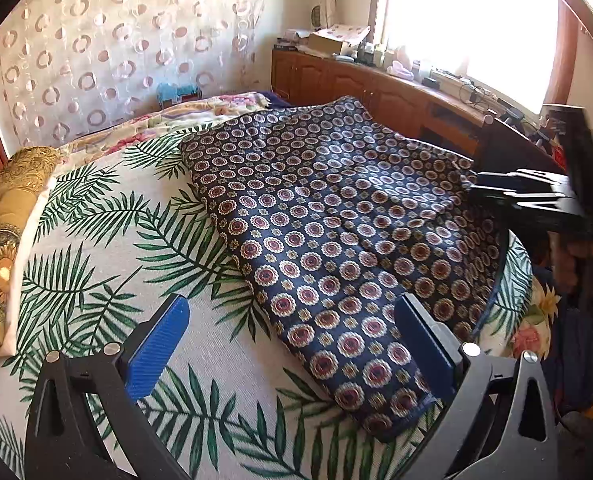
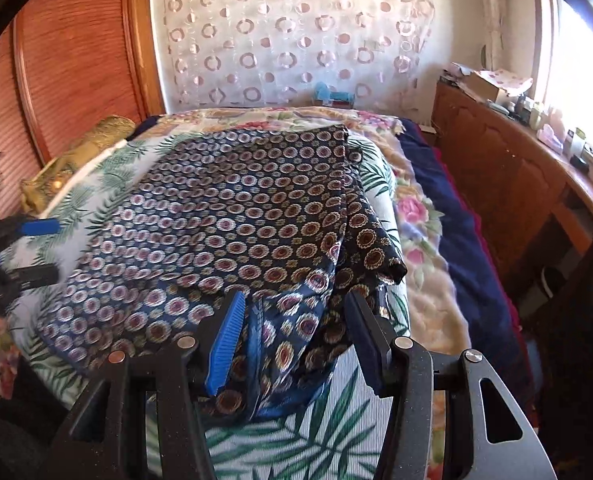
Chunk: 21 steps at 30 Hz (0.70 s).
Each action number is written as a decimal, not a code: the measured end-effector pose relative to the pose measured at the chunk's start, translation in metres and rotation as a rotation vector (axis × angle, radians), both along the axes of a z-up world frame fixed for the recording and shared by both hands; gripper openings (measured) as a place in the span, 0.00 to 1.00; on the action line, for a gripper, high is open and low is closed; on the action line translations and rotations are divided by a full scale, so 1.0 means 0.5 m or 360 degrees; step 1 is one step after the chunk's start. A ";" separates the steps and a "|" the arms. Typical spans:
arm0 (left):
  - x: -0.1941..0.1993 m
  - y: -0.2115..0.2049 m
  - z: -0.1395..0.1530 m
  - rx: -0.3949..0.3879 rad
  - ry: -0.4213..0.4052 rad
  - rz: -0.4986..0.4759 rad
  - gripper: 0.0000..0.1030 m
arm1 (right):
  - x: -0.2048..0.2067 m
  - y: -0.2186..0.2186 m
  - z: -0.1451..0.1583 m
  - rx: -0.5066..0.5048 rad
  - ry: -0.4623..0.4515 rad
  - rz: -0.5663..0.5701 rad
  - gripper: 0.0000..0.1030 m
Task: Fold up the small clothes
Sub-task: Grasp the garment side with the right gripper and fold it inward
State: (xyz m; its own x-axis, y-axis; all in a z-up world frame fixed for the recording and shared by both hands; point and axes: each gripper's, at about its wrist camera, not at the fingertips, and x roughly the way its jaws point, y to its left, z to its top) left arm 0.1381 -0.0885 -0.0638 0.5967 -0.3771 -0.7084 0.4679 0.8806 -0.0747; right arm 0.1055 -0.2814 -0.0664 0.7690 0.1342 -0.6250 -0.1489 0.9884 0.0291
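A dark navy garment (image 1: 336,216) with round flower medallions lies spread on the palm-leaf cloth (image 1: 108,240). In the left wrist view my left gripper (image 1: 292,344) stands wide open, low over the garment's near corner, which lies between the blue pads untouched. My right gripper (image 1: 480,192) reaches the garment's right edge. In the right wrist view the garment (image 2: 232,216) bunches up at its near right corner. My right gripper (image 2: 296,340) stands half open around that bunched fold; the pads do not visibly clamp it. My left gripper (image 2: 44,250) shows open at the far left.
A mustard patterned cloth (image 1: 0,240) lies at the left edge. A floral blanket (image 2: 416,216) and a navy cover (image 2: 468,240) run along the right. A wooden cabinet (image 2: 508,176) with clutter stands under the bright window. A circle-print curtain (image 2: 288,40) hangs behind.
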 end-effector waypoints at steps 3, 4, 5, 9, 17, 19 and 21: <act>-0.015 0.000 0.003 -0.0011 -0.0009 0.0001 1.00 | 0.012 0.004 -0.009 -0.0085 0.0030 0.0000 0.14; -0.017 -0.001 0.002 -0.0008 -0.0014 0.0000 1.00 | 0.011 0.003 -0.010 -0.0093 0.0036 0.0016 0.06; -0.020 -0.003 0.000 0.0000 -0.0019 0.0000 1.00 | 0.005 -0.002 -0.007 -0.0080 0.0026 0.0020 0.03; -0.024 -0.014 -0.011 -0.0008 -0.0001 -0.0020 1.00 | -0.032 -0.035 0.023 -0.0035 -0.0102 -0.0087 0.01; -0.032 -0.018 -0.040 0.0017 0.0057 -0.0018 0.99 | -0.054 -0.077 0.008 -0.0023 -0.0072 -0.0191 0.01; -0.037 -0.016 -0.041 0.0010 0.0059 -0.0031 0.94 | -0.062 -0.076 0.007 -0.0024 -0.0065 -0.0187 0.01; -0.043 -0.012 -0.042 -0.0024 0.0078 -0.0051 0.84 | -0.064 -0.072 0.009 -0.0037 -0.0059 -0.0202 0.01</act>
State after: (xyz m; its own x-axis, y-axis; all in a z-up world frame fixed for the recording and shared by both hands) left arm 0.1165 -0.0943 -0.0850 0.5489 -0.4066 -0.7303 0.4915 0.8637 -0.1114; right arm 0.0732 -0.3174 -0.0621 0.8016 0.0202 -0.5975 -0.0232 0.9997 0.0026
